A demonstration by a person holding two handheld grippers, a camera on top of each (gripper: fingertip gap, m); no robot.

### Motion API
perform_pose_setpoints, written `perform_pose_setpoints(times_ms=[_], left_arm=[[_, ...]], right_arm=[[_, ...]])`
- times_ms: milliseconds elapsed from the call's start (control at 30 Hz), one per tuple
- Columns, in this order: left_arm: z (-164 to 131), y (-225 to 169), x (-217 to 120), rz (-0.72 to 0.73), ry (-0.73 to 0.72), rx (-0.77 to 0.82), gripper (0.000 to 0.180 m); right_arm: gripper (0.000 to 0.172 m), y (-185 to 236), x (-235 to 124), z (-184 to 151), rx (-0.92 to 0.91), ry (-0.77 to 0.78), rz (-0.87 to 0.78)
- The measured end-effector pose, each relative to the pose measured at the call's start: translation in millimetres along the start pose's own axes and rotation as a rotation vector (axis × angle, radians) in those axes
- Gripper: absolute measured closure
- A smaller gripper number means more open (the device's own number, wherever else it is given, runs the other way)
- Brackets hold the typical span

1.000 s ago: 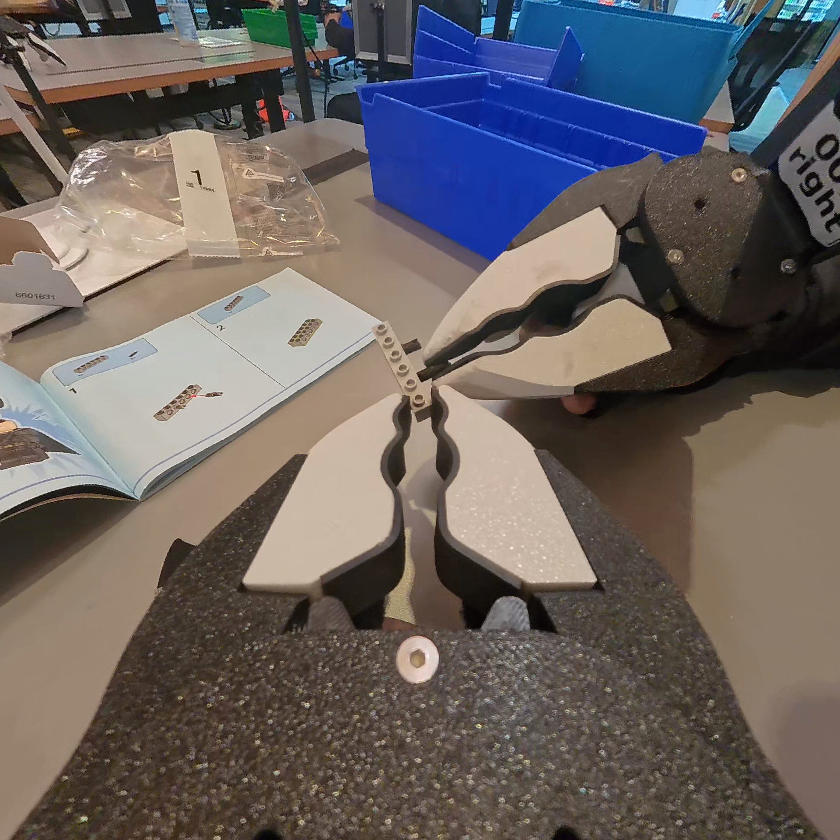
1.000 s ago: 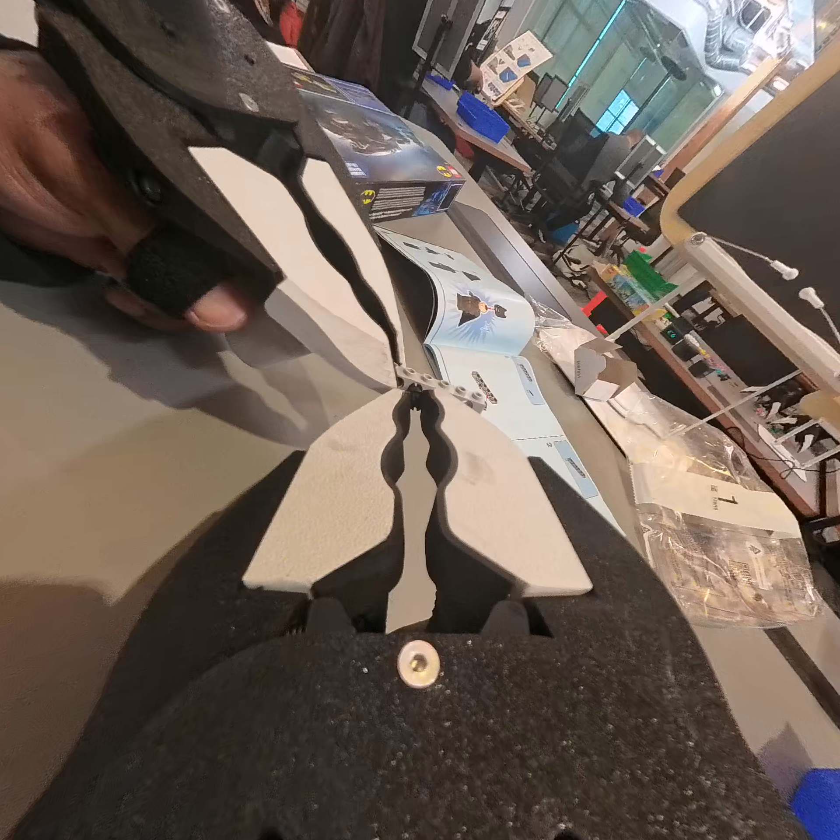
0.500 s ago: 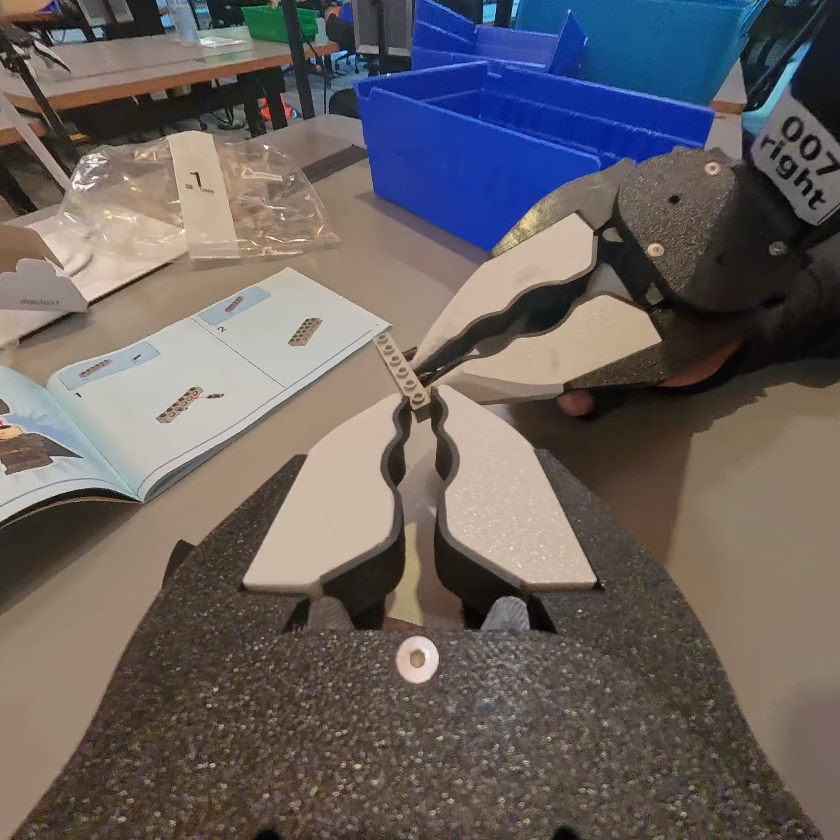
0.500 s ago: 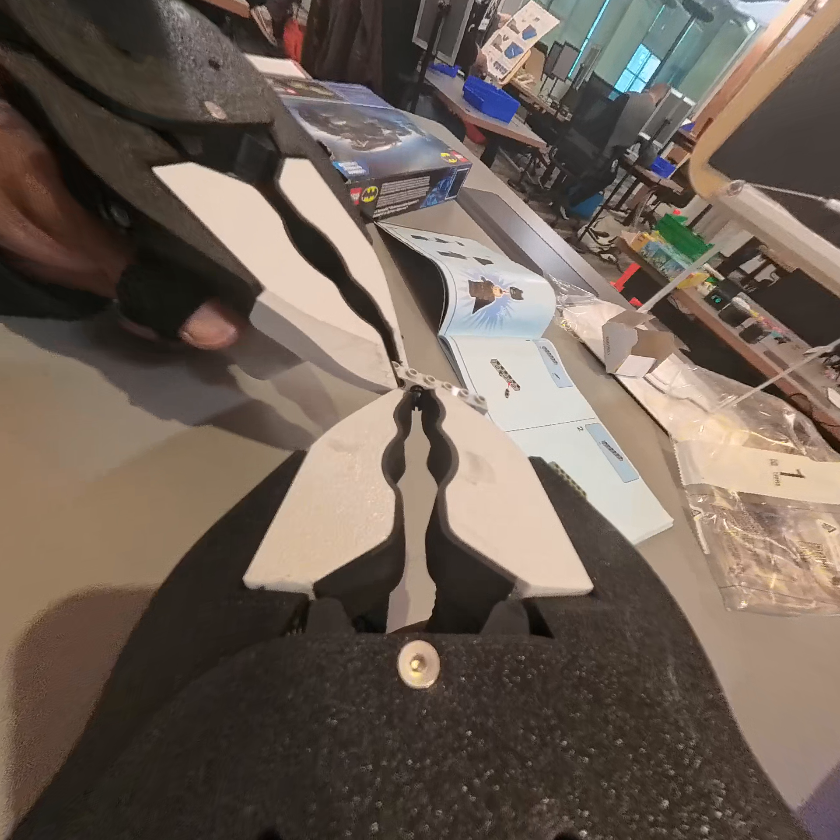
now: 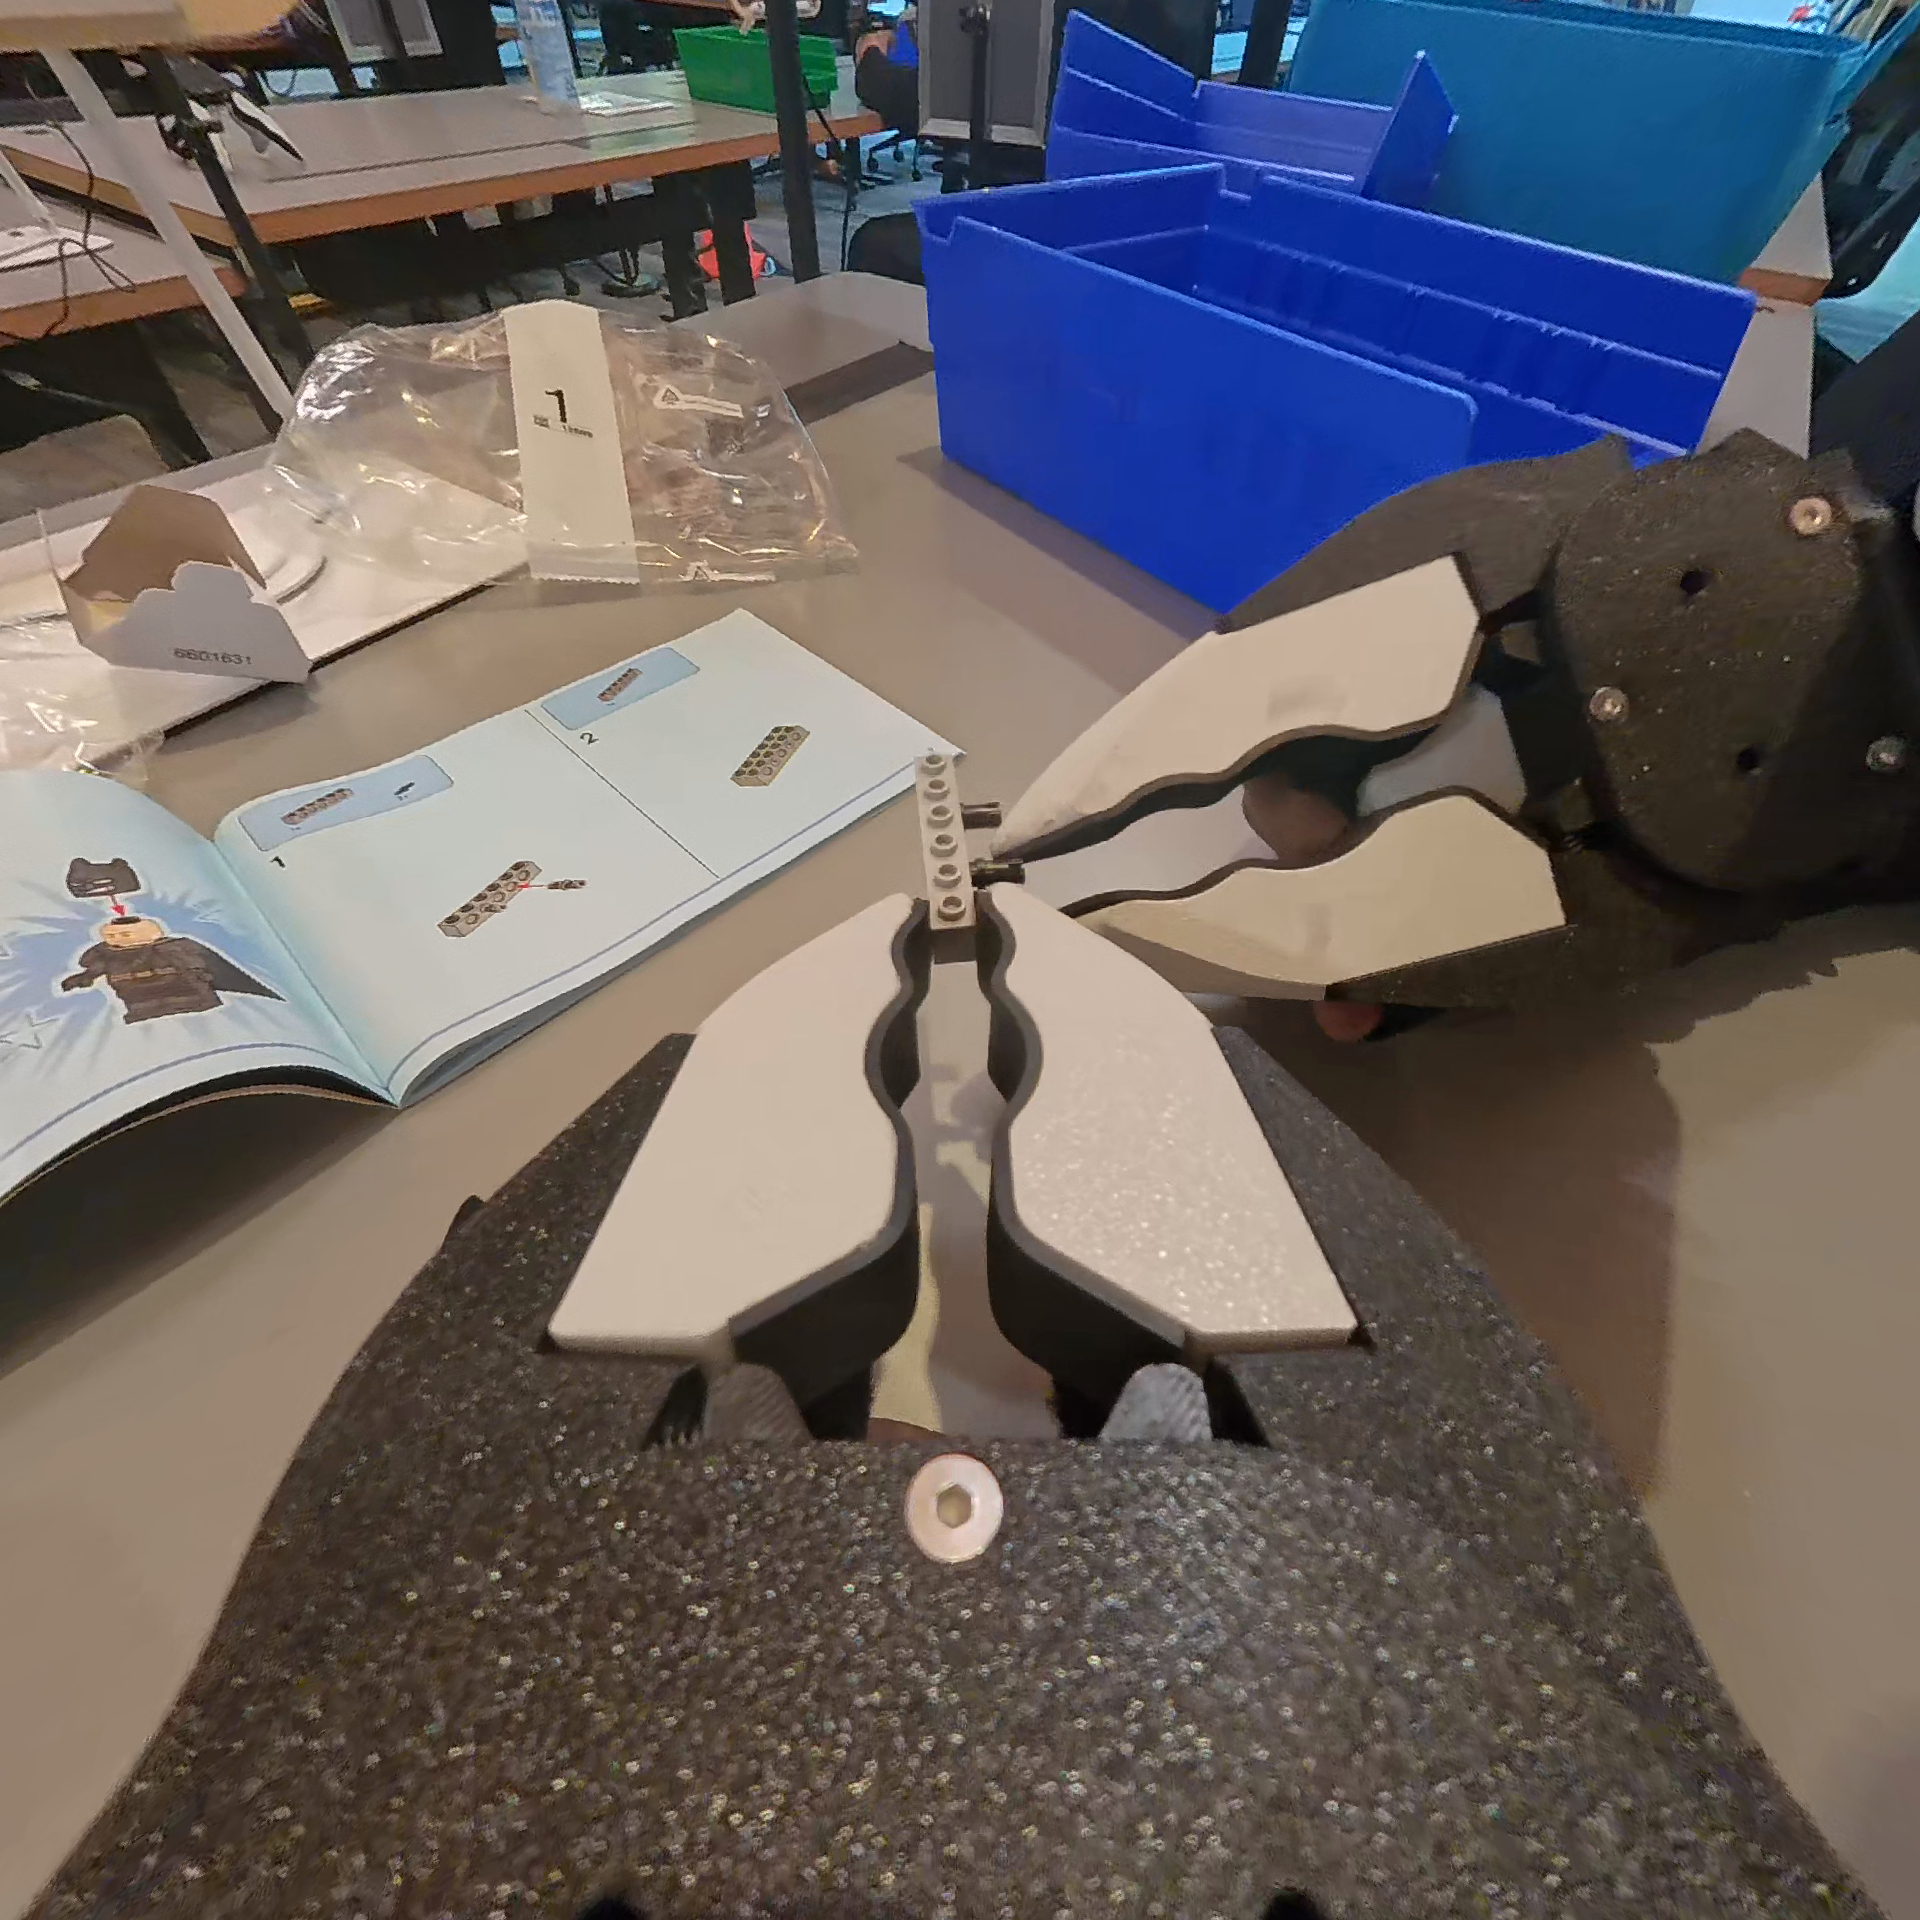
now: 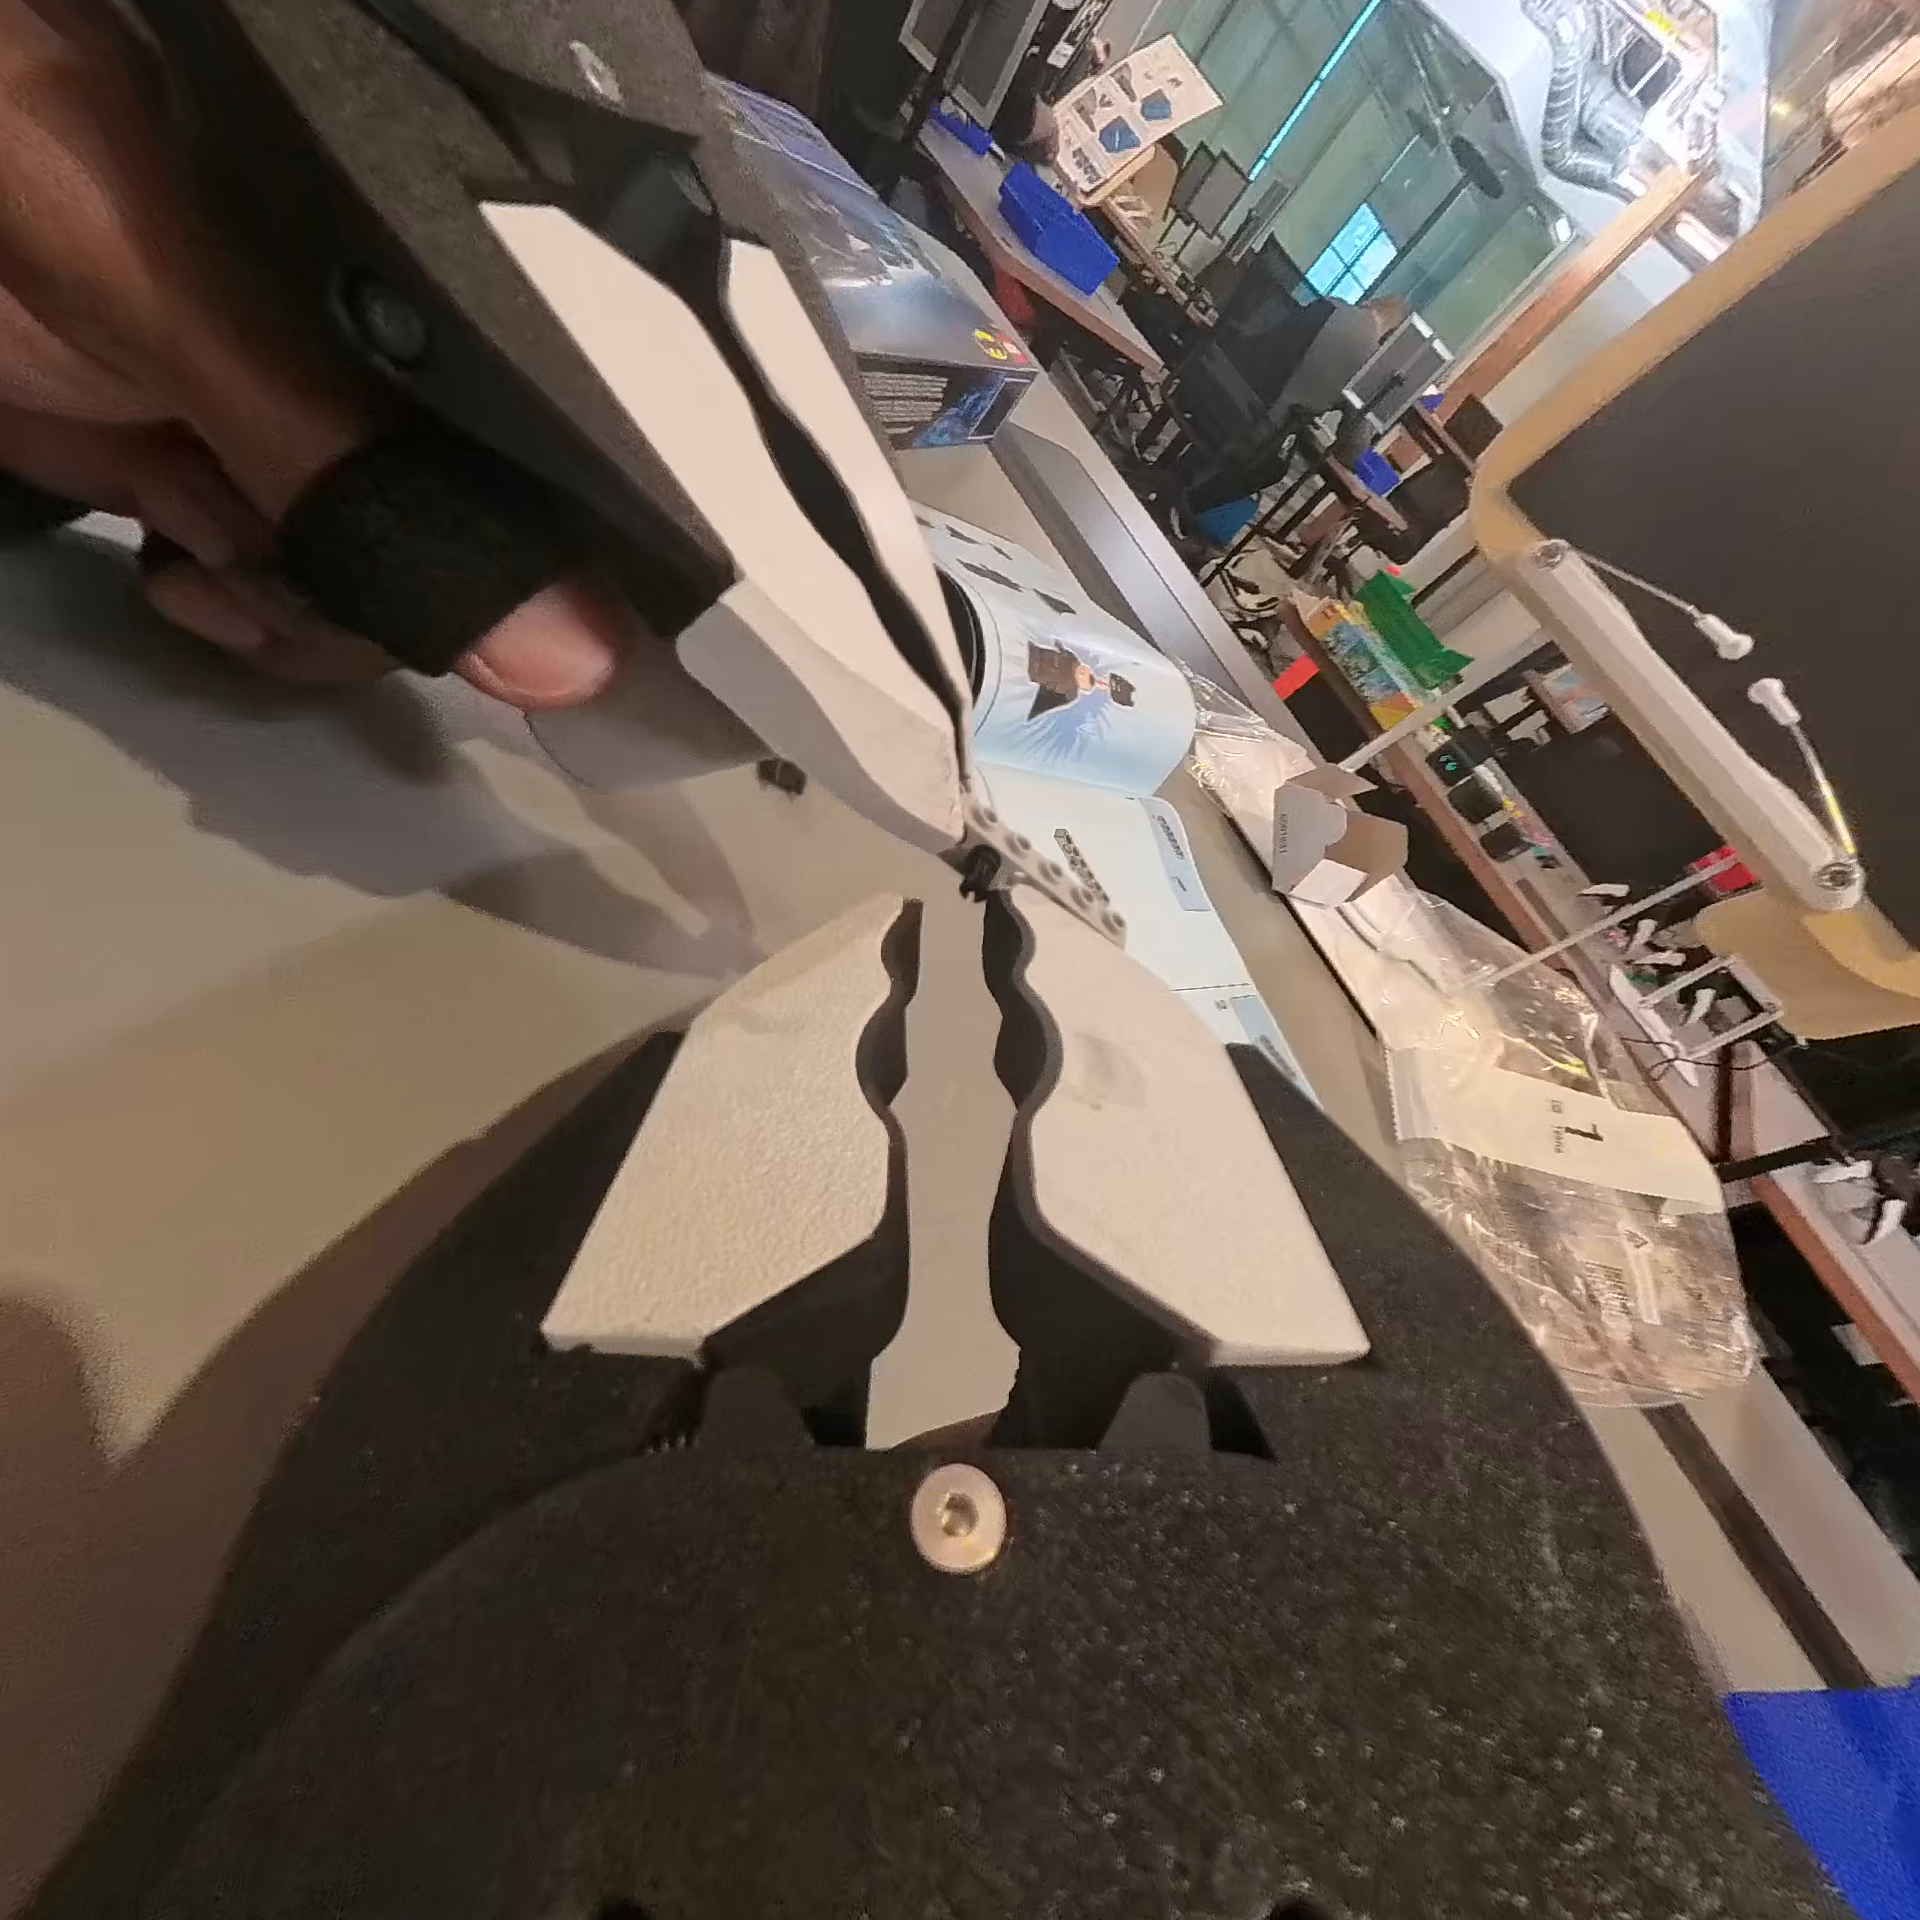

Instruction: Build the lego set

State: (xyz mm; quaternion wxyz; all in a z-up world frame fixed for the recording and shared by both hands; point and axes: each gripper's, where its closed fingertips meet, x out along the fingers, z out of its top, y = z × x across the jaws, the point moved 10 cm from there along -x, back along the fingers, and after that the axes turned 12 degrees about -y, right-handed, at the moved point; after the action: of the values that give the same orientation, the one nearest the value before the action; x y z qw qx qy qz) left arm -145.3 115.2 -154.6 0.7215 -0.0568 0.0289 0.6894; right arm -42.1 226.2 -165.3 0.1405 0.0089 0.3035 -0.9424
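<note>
My left claw (image 5: 951,914) is nearly closed on the near end of a grey studded beam (image 5: 943,847), both fingertips pressed against its sides, so the beam sticks out away from me above the desk (image 5: 1558,1299). Two small black pins (image 5: 982,816) project from the beam's right side; the nearer pin (image 5: 1003,871) sits right at the tips of my right claw (image 5: 1023,862), which comes in from the right with its fingers a little apart. In the right wrist view that claw (image 6: 951,914) shows a clear gap between its fingertips, and the pin (image 6: 977,868) lies just ahead of them rather than pinched (I cannot tell whether either tip touches it). Another small black piece (image 6: 781,774) lies on the desk beneath the left claw. An open instruction booklet (image 5: 499,852) lies toward the desk's left edge, with a clear plastic bag (image 5: 561,447) and a torn white cardboard piece (image 5: 187,613) beyond it. A blue bin (image 5: 1247,416) stands toward the far right corner, and a printed box (image 6: 925,353) rests beyond the booklet in the right wrist view.
</note>
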Motion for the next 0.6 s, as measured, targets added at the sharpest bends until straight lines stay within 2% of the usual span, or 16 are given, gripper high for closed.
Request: perform_pose_setpoints(times_ms=[600], left_arm=[[-1.1,-4.2,2.7,0.019,-0.006,0.010,0.173]], right_arm=[[0.168,0.7,-3.4,6.1,-0.030,-0.010,-0.054]])
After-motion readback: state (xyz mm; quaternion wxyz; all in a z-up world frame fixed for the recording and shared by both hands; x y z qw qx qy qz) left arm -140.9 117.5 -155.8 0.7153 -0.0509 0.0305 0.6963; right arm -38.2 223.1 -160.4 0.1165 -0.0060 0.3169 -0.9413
